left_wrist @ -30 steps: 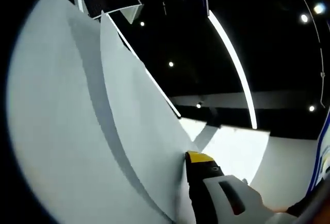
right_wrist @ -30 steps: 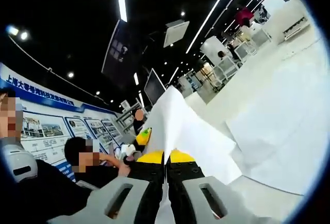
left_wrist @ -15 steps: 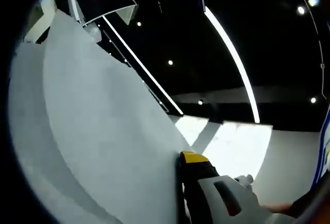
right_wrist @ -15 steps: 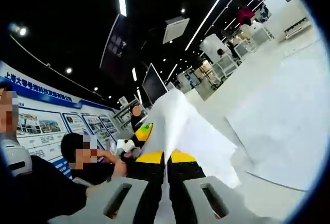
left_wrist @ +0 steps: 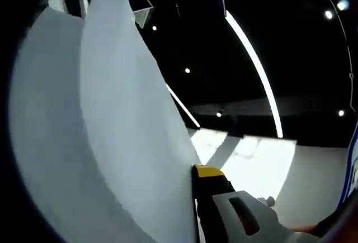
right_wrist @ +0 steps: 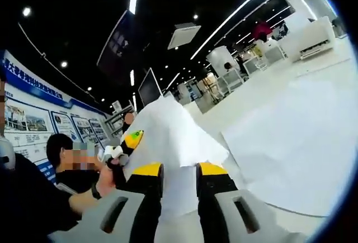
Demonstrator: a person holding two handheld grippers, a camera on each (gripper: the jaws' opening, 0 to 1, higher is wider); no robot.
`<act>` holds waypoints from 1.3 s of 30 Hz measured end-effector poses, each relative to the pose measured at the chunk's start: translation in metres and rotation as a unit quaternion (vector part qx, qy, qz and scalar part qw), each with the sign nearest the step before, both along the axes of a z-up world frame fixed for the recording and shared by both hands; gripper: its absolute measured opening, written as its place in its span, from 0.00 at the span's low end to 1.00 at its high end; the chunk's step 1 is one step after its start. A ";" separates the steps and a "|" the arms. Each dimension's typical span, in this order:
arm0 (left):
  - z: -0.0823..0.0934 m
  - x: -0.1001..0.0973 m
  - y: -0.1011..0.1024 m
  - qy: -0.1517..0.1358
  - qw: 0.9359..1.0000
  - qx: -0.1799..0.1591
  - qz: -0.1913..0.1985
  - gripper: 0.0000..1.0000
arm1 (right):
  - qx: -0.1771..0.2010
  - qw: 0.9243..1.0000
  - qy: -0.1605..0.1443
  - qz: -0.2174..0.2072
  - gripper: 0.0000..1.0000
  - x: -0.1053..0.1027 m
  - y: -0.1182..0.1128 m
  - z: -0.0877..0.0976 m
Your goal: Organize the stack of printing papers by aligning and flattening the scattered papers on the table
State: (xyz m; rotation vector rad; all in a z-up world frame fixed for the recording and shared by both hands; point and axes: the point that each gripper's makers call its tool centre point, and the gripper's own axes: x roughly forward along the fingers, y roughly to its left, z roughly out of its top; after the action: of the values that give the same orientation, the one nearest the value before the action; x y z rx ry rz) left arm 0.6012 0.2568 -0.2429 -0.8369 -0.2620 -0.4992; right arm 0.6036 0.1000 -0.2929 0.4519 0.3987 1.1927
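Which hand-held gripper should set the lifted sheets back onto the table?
Left. The left hand-held gripper seems clamped on the raised sheets; the right hand-held gripper has its jaws parted.

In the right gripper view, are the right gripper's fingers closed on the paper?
No, the right gripper is open: a clear gap separates its yellow-tipped fingers, with the white paper between them.

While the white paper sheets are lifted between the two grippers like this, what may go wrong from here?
1. The right gripper has its fingers apart around the lifted white paper sheets, so that edge may slip out and drop.
2. Beside the left gripper the sheets bow strongly; they might crease or fan apart rather than align.
3. A falling edge could shift the flat white sheet lying nearby.
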 end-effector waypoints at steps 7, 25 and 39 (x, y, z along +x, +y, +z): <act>0.000 0.000 0.001 0.000 1.000 -0.003 0.004 0.06 | -0.001 1.000 0.011 0.020 0.18 -0.009 -0.001 -0.002; -0.001 0.003 0.003 0.001 1.000 -0.009 0.002 0.06 | -0.004 1.000 -0.009 0.005 0.22 -0.008 -0.009 -0.003; -0.002 0.004 0.006 0.000 1.000 -0.010 0.001 0.07 | 0.012 0.999 -0.007 -0.033 0.42 0.004 -0.019 0.000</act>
State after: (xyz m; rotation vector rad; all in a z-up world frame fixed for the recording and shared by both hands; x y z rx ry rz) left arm 0.6052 0.2628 -0.2452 -0.8564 -0.2679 -0.4943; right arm 0.6080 0.0810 -0.2928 0.4736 0.3547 1.1376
